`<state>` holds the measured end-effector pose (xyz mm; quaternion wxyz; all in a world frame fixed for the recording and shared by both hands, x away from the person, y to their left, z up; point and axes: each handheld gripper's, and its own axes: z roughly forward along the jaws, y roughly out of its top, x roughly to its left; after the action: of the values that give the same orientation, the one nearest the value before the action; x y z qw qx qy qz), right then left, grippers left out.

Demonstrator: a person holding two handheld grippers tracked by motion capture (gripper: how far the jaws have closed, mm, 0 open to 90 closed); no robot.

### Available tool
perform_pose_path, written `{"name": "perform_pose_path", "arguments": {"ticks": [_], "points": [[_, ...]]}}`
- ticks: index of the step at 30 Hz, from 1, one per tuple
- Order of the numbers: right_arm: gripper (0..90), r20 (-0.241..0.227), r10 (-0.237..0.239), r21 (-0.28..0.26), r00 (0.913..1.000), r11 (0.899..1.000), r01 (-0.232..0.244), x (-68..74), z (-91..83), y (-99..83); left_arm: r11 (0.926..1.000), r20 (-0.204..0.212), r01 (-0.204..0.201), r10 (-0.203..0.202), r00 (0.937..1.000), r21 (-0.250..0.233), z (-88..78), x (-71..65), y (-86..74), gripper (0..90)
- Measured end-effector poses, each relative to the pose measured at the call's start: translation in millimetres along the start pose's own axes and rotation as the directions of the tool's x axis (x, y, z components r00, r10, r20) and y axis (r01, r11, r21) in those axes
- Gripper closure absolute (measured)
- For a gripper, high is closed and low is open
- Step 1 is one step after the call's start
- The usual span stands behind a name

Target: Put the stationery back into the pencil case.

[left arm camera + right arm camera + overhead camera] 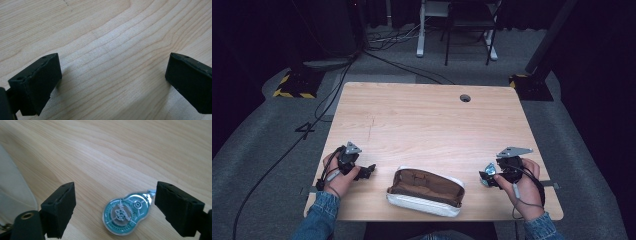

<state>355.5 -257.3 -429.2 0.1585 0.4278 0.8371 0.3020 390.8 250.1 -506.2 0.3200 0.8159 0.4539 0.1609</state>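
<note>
A teal correction tape (pixel 126 215) lies flat on the wooden table (pixel 422 125) between the jaws of my right gripper (pixel 116 192). Those jaws stand wide apart, and the tape's tip lies close to the right-hand one, with no pad pressing on it. From above, the right gripper (pixel 486 177) sits at the table's front right with the tape (pixel 488 175) at its tips. An open pencil case (pixel 426 191), white outside and brown inside, lies at the front middle; its white side (pixel 12 185) shows at the left. My left gripper (pixel 369 171) (pixel 113 62) is open over bare wood, left of the case.
A round cable hole (pixel 465 98) is in the table's far right part. The case lies close to the table's front edge. On the floor behind stand yellow-and-black stand bases (pixel 294 85), cables and a white frame leg (pixel 420 30).
</note>
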Motion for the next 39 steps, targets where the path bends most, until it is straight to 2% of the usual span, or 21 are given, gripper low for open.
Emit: {"name": "perform_pose_path", "arguments": {"ticks": [5, 14, 18, 21, 27, 39], "points": [[17.2, 0.039, 0.026, 0.063, 0.9989, 0.998, -0.028, -6.4, 10.9, -8.2, 1.0, 0.0, 0.001, -0.001, 1.0, 0.0, 0.1, -0.1, 0.0, 0.6], [16.9, 0.056, 0.056, 0.146, 0.9968, 0.987, -0.064, -11.1, 26.7, -16.6, 1.0, 0.0, -0.001, 0.001, 1.0, 0.0, 0.1, 0.0, 0.1, 0.6], [17.1, 0.046, 0.067, 0.186, 0.9967, 0.98, -0.075, -11.0, 38.1, -20.2, 1.0, 0.0, -0.001, 0.001, 1.0, 0.0, 0.2, 0.0, 0.1, 0.6], [17.2, 0.041, 0.076, 0.196, 0.9962, 0.977, -0.083, -10.9, 42.6, -20.5, 1.0, 0.0, -0.002, 0.002, 1.0, 0.001, 0.1, 0.0, 0.2, 0.6], [17.0, 0.064, 0.089, 0.216, 0.994, 0.971, -0.1, -11.4, 48.9, -19.0, 1.0, 0.0, -0.001, 0.001, 1.0, 0.001, 0.1, -0.1, 0.2, 0.6], [12.5, 0.087, 0.1, 0.2, 0.9912, 0.973, -0.115, -9.1, 56.3, -14.5, 1.0, -0.002, -0.006, 0.006, 1.0, 0.003, -0.1, 0.1, 0.2, 0.6]]}}
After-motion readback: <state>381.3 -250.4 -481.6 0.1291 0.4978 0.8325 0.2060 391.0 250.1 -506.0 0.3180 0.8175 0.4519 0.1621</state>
